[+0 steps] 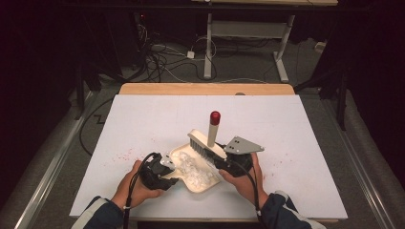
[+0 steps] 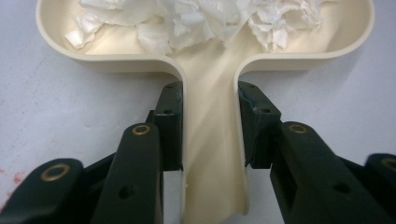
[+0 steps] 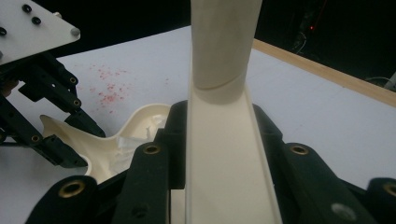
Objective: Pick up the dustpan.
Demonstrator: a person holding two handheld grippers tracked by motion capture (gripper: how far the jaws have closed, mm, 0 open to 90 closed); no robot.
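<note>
Left gripper is clamped on the dustpan's handle, both pads pressed flat against its sides, pan resting on the white table near the front edge, a little left of centre. White paper scraps are heaped inside the pan. Right gripper has its jaws closed around the brush, gripping it by the cream handle; the brush head sits at the pan's far rim, bristles towards the scraps, and the red-tipped handle end sticks up and away. Red specks dot the table left of the pan.
</note>
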